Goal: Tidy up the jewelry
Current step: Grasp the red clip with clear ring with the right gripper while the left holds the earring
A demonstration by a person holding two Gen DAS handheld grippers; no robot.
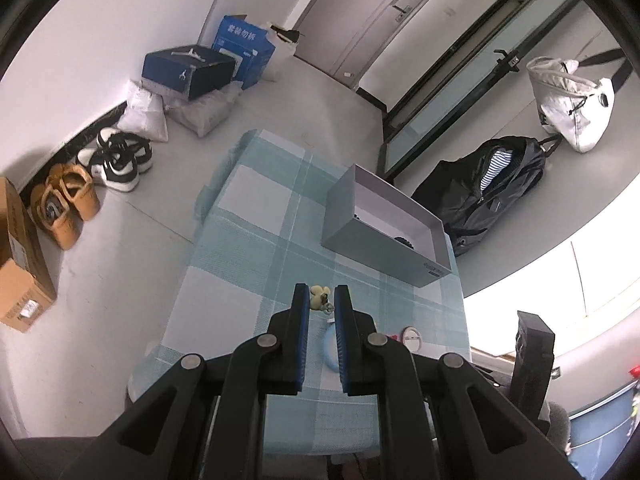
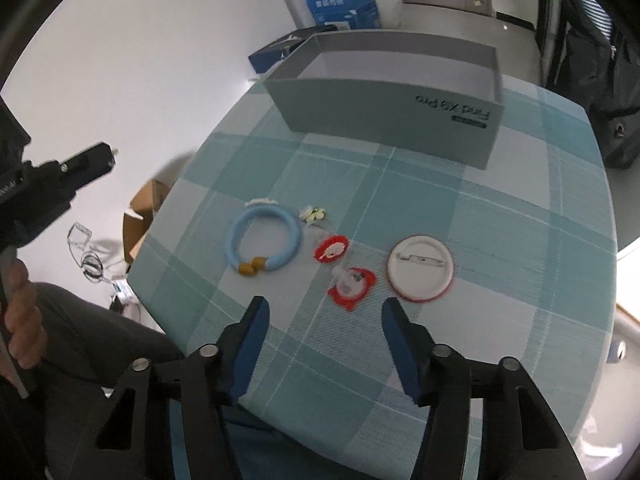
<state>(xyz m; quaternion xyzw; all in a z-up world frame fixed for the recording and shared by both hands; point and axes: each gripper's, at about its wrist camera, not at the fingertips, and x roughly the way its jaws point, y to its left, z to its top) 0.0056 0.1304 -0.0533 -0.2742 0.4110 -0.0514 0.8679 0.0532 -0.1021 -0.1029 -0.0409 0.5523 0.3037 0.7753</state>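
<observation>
Left gripper (image 1: 321,300) clenched, nothing seen held, right gripper (image 2: 325,312) spread above red charm (image 2: 352,283), blue bracelet (image 2: 263,243) left, grey box (image 2: 384,114) far.

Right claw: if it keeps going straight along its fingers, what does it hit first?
Most likely the red-edged charm, which lies just ahead, between the fingers of the right claw. The claw is open with nothing in it; depth is uncertain.

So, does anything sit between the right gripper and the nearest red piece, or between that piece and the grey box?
Nothing visible. The right gripper is open just short of the red piece, bare tablecloth between. Toward the grey box lies only cloth, then its near wall.
</observation>
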